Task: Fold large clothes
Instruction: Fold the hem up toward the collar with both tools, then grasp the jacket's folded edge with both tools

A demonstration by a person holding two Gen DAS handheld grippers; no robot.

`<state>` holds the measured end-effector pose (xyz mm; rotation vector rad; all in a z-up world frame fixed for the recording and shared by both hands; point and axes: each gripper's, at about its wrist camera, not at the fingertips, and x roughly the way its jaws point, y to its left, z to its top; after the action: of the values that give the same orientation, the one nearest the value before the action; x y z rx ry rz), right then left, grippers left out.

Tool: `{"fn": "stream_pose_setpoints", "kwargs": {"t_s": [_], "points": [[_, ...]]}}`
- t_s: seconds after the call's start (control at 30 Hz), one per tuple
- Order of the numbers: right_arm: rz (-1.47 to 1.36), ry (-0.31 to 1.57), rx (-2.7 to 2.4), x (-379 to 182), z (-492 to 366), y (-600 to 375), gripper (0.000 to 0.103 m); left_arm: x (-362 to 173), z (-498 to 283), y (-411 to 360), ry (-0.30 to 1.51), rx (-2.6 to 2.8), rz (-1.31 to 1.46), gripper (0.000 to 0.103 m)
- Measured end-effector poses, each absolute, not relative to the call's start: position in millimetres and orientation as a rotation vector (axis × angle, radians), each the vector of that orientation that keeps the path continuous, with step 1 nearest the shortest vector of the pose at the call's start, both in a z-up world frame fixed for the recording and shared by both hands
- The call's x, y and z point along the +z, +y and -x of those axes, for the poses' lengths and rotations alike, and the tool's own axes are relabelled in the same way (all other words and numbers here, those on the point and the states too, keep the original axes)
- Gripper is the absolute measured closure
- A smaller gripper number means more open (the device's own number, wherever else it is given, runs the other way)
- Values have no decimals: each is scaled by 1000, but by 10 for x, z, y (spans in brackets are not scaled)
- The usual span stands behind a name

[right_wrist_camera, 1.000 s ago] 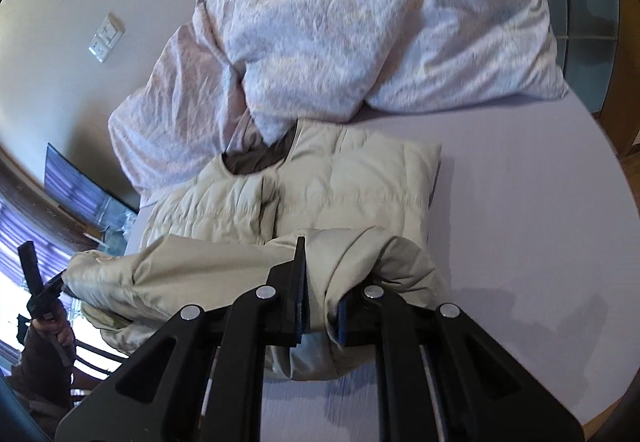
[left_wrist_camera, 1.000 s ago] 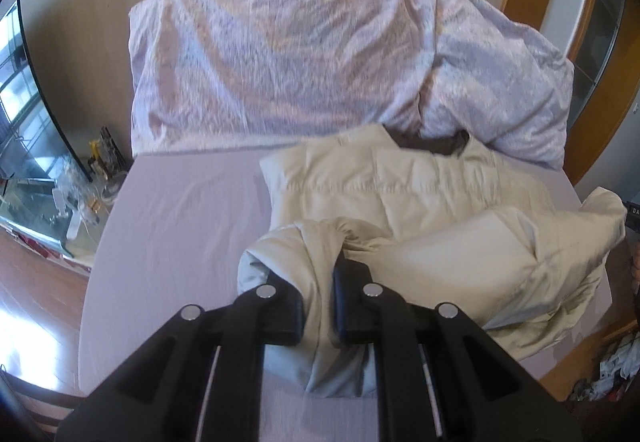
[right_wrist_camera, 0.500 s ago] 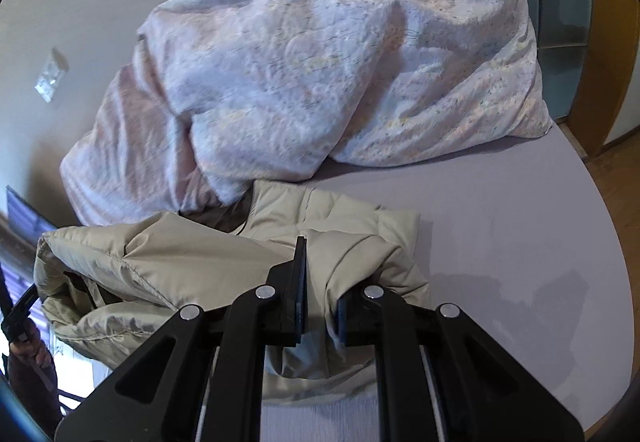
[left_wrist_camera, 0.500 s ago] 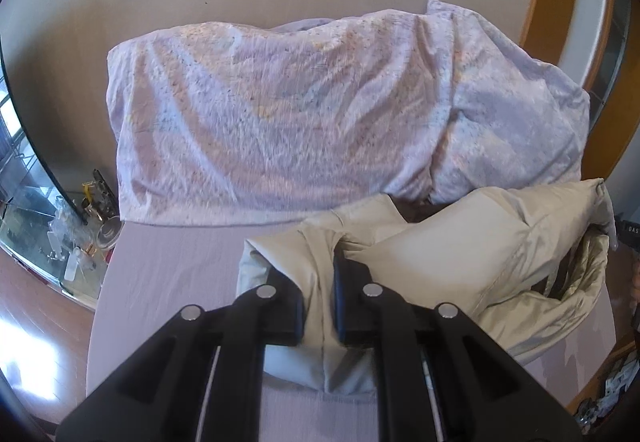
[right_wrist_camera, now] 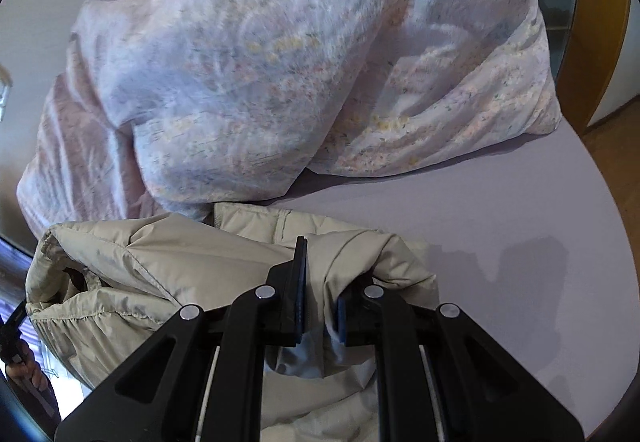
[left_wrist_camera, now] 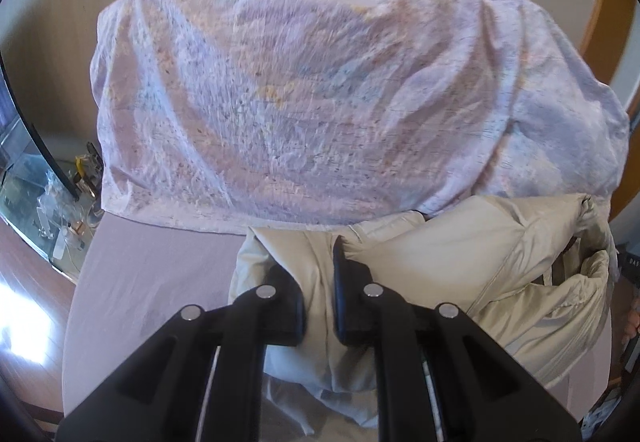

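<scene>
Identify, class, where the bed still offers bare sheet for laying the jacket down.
Bare sheet lies left of the jacket, below the duvet. A wider patch lies right of the jacket, below the duvet's corner. The head end is crowded: the jacket's far edge meets the duvet. The left gripper and right gripper clamp the jacket.

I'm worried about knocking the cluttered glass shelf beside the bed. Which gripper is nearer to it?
Left. The left gripper, shut on the jacket, has the glass shelf off its left; the right gripper clamps the jacket's far end, beyond it.
</scene>
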<state>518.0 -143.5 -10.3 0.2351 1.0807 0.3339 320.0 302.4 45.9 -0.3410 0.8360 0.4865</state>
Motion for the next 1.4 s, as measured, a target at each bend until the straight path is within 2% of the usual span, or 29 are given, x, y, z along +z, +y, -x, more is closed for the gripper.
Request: {"fn": "stream_pose_setpoints", "kwargs": {"t_s": [0.37,0.57,0.63,0.7,0.77,0.83,0.87,0.93,0.97,1.03,1.2,1.4], "points": [[-276,1202,253,-715,-5590,-1224,90,-135,-3649,3274,925,565,409,87],[-326,1281,268,-859,-5687,-1195,77,-271,-3764,3331,950,570,443,82],[-364,1296,287,-815,-5702,-1262,72,-260,-3770,3362,951,555,468,77],[-427,1293,308,-736,-5690,-1374,61,-225,-3756,3381,946,537,487,71],[-474,1285,323,-659,-5676,-1468,55,-168,-3742,3374,934,525,484,61],[-500,1263,334,-550,-5623,-1543,49,-94,-3732,3342,918,518,473,45],[-499,1249,337,-490,-5594,-1559,45,-52,-3735,3321,914,517,466,43],[-474,1203,332,-331,-5522,-1568,36,53,-3716,3264,891,526,441,30],[-460,1169,325,-246,-5493,-1584,32,103,-3709,3233,878,532,426,27],[-449,1113,342,-89,-5436,-1598,31,234,-3675,3173,846,528,398,21],[-383,1118,429,5,-5325,-1337,31,387,-3633,2981,829,482,382,21],[-299,1213,512,-242,-5099,-778,35,295,-3702,2643,876,410,360,21]]}}
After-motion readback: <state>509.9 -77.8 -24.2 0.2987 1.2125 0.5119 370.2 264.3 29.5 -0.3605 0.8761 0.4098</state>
